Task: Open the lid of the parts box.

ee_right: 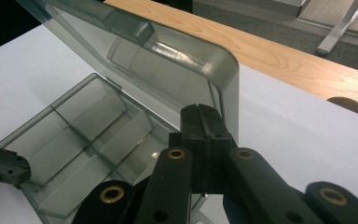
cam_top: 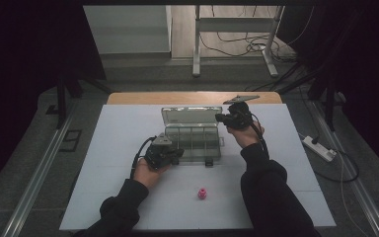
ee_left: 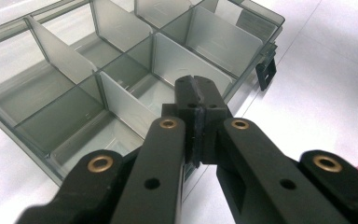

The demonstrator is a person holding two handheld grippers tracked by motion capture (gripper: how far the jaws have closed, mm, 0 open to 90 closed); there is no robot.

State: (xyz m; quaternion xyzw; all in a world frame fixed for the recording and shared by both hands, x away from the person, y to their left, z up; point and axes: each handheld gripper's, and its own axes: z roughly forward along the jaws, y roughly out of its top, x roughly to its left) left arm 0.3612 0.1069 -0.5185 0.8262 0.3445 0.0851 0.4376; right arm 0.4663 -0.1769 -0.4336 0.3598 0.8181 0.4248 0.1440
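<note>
Seemingly, the person is opening a smoky clear plastic organizer box (cam_top: 193, 140) that sits mid-table on a white mat (cam_top: 108, 148). At the left, the left gripper (cam_top: 176, 154), its jaws pressed together on nothing, rests against the box's near left corner, apparently steadying it; that forearm lies low, angled inward. The box's divided compartments (ee_left: 79, 112) look empty. Its lid (ee_right: 168, 70) stands nearly upright at the back. At the right, the right gripper (cam_top: 220, 117), jaws likewise together, is at the lid's right edge, with the wrist raised and bent toward the left. The next move probably calls for easing the lid fully back. A small pink object (cam_top: 202, 193) lies on the mat near the person.
</note>
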